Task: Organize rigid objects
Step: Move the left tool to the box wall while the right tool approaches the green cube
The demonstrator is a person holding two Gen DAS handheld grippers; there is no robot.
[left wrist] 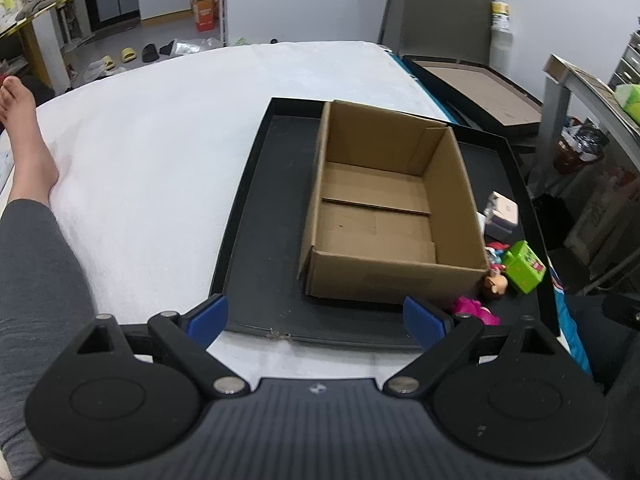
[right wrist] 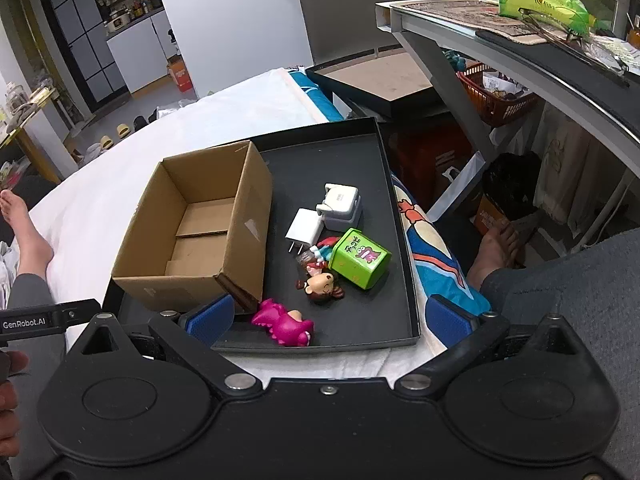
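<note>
An empty open cardboard box (left wrist: 384,208) (right wrist: 200,232) stands on a black tray (left wrist: 264,216) (right wrist: 360,168) on a white bed. Right of the box on the tray lie a green cube box (right wrist: 360,258) (left wrist: 524,266), a white charger (right wrist: 304,228), a white-grey adapter (right wrist: 340,206) (left wrist: 502,214), a brown-haired figurine (right wrist: 322,288) (left wrist: 496,284), a small red-blue toy (right wrist: 322,250) and a pink dinosaur toy (right wrist: 286,322) (left wrist: 476,308). My left gripper (left wrist: 316,320) is open and empty at the tray's near edge. My right gripper (right wrist: 332,320) is open and empty, just short of the pink dinosaur.
A person's leg and bare foot (left wrist: 24,148) lie on the bed at left. A grey desk (right wrist: 520,48) with clutter overhangs at right, with baskets and bags under it. Another black tray (right wrist: 380,80) sits beyond the bed. The other handle (right wrist: 44,320) shows at left.
</note>
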